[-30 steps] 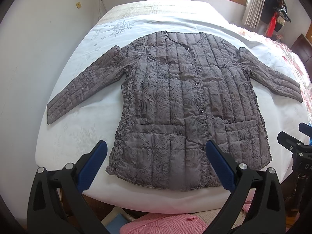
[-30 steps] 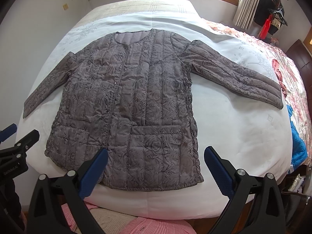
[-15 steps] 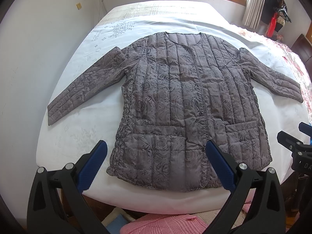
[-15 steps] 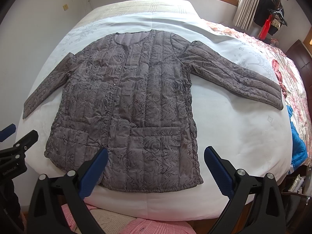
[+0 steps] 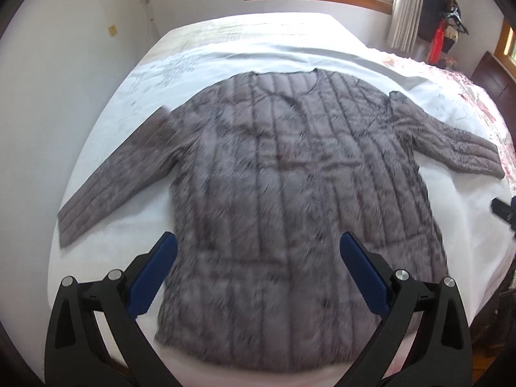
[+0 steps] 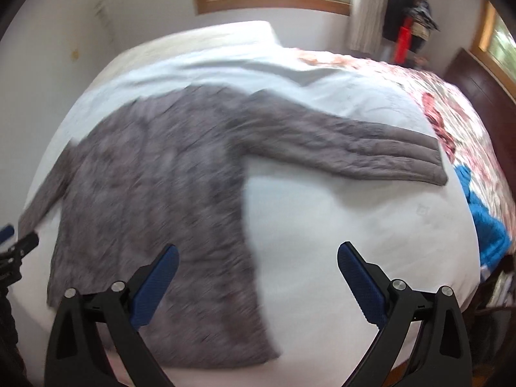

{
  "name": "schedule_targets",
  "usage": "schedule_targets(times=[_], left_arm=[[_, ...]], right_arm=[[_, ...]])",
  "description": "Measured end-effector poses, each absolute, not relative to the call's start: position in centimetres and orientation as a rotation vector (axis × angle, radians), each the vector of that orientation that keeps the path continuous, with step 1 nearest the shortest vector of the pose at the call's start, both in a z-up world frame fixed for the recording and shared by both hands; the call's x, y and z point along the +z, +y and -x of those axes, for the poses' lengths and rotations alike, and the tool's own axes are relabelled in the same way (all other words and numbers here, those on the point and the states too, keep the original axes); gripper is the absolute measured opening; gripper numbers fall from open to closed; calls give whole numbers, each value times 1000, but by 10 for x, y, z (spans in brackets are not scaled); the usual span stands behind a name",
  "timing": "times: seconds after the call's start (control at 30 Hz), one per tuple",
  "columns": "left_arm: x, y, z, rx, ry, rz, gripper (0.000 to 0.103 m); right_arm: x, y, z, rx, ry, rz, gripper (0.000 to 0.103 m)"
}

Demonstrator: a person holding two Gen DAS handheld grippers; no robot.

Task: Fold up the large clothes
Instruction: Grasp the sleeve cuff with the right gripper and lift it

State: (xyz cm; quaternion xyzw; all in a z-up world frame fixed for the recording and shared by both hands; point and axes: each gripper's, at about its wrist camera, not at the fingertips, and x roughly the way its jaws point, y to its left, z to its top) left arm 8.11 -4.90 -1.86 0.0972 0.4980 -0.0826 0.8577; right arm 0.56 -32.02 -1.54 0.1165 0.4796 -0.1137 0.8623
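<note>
free: bare white sheet (image 6: 338, 225) at 12 o'clock of right gripper (image 6: 258, 277) | blocked: jacket sleeve (image 6: 371, 151) beyond, blue cloth (image 6: 487, 222) at 2 o'clock

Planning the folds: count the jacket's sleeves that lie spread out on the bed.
2. One sleeve stretches out from the jacket toward the wall side of the bed; the other sleeve reaches toward the flowered bedding. Neither is folded in.

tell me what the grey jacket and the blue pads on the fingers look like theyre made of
Jacket: probably thin synthetic shell with light padding; the sign is long stitched channels and a slight sheen, though motion blur hides the weave. Blue pads on the left gripper's fingers: likely matte rubber or soft plastic, with a fine dotted grip texture.
</note>
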Motion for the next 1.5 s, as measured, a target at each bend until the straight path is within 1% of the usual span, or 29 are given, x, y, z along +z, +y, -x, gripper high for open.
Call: schedule_targets(times=[0.1,0.27,0.43,0.57,0.63,0.77,0.83,0.9,0.93,0.97,1.0,1.13,1.17,1.2,1.23,1.27,1.3,1.33,1.37,1.4,1.47,1.5], left_arm=[[-22,-75,-110,-195,1041,-207,100],[-31,-137,-167,-262,1038,-196,100],[-47,-204,-214,-329,1032,-189,100],[-70,-253,-247,-380,1053,-185,100],[-83,-274,-258,-396,1068,-194,100],[-104,-301,-274,-417,1094,-198,94],[-115,-311,-281,-420,1113,-196,94],[-124,-319,-285,-421,1124,-201,92],[-129,-322,-287,-420,1129,-209,90],[-134,-326,-289,-421,1136,-215,81],[-138,-327,-289,-423,1144,-214,76],[-150,-328,-296,-421,1179,-196,76],[-152,-329,-297,-423,1180,-198,76],[-155,-329,-298,-424,1180,-200,76],[-157,-330,-299,-424,1182,-200,76],[-160,-330,-300,-425,1187,-200,76],[-163,-329,-301,-424,1192,-200,75],[-166,-330,-301,-423,1193,-203,75],[-167,-329,-303,-425,1191,-206,75],[-167,-329,-302,-428,1186,-210,75],[-167,-329,-301,-434,1182,-208,73],[-166,-329,-301,-436,1183,-205,71]], right_arm=[[-11,-378,-17,-325,938,-279,99],[-16,-461,-44,-431,914,-266,99],[-49,-541,-70,-453,964,-313,99],[-83,-592,-79,-454,1013,-377,99],[-91,-609,-80,-473,1022,-393,99],[-109,-646,-83,-485,1046,-421,99],[-118,-660,-85,-458,1067,-458,99],[-125,-667,-88,-440,1094,-478,96],[-130,-669,-90,-426,1110,-484,94],[-134,-671,-92,-416,1117,-490,91],[-139,-673,-94,-404,1123,-498,90],[-148,-672,-94,-379,1122,-500,89],[-148,-671,-94,-372,1119,-502,84],[-149,-671,-97,-366,1117,-504,76],[-149,-670,-97,-363,1114,-508,71],[-149,-669,-97,-360,1109,-512,62],[-148,-667,-96,-354,1104,-516,50],[-146,-665,-95,-333,1095,-535,43],[-143,-662,-94,-316,1088,-558,29],[-140,-660,-93,-297,1077,-579,20],[-129,-651,-90,-252,1045,-615,14],[-125,-647,-89,-233,1027,-631,13]])
